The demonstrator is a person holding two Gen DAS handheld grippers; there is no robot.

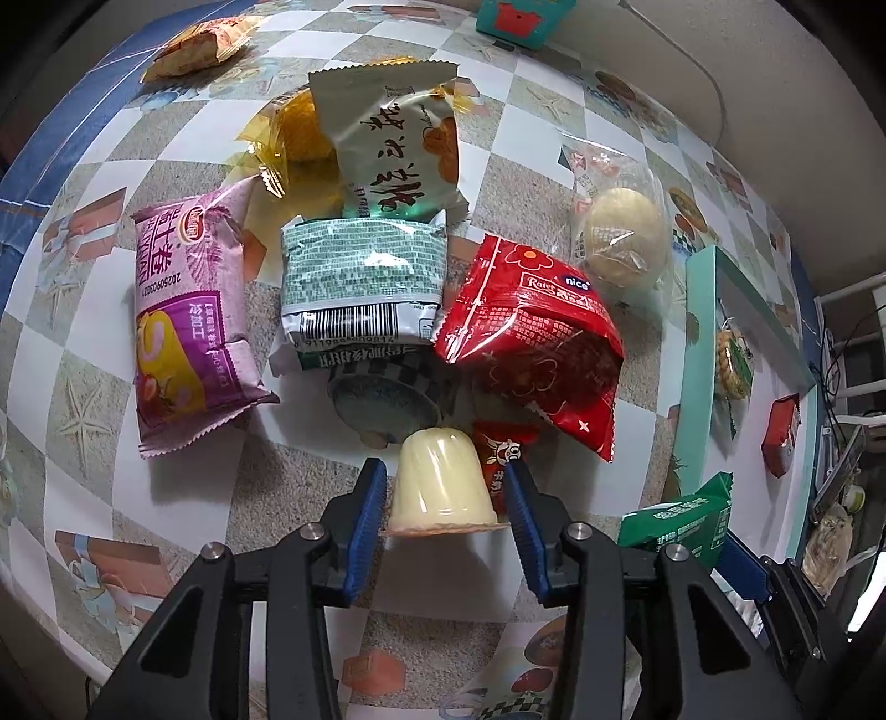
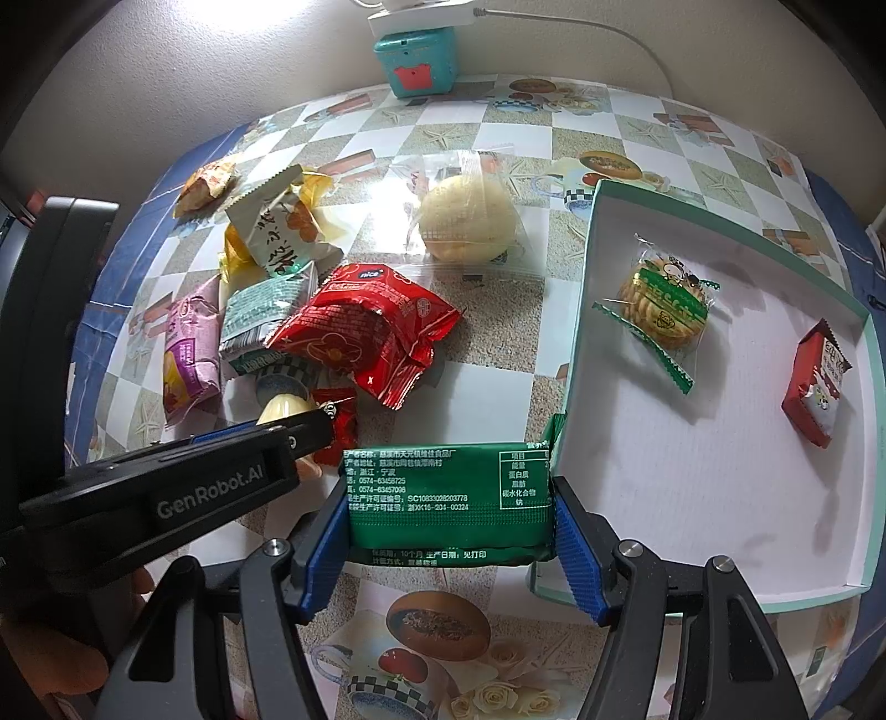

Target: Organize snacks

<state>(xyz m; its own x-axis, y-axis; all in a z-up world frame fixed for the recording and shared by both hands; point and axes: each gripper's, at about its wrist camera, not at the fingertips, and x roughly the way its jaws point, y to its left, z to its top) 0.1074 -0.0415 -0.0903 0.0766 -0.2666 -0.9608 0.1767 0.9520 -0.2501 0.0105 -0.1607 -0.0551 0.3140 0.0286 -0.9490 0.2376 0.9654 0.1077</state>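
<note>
My left gripper (image 1: 446, 487) is open with its blue pads either side of an upturned cream jelly cup (image 1: 440, 484), not pressing it. A pile lies beyond: a purple cake pack (image 1: 188, 327), a grey-green pack (image 1: 360, 277), a red pack (image 1: 531, 338), a small red candy (image 1: 501, 448). My right gripper (image 2: 451, 534) is shut on a green snack pack (image 2: 448, 501), held at the near left corner of the teal box (image 2: 576, 310). The box holds a cookie pack (image 2: 662, 307) and a red-white pack (image 2: 817, 382). The left gripper's arm (image 2: 166, 493) crosses the right wrist view.
A bagged round bun (image 2: 468, 219), a pale printed pack (image 1: 393, 144) on a yellow pack (image 1: 296, 133), and an orange pack (image 1: 194, 47) lie on the checkered tablecloth (image 2: 487, 382). A teal toy box (image 2: 415, 58) and a white cable (image 2: 637, 41) are at the far wall.
</note>
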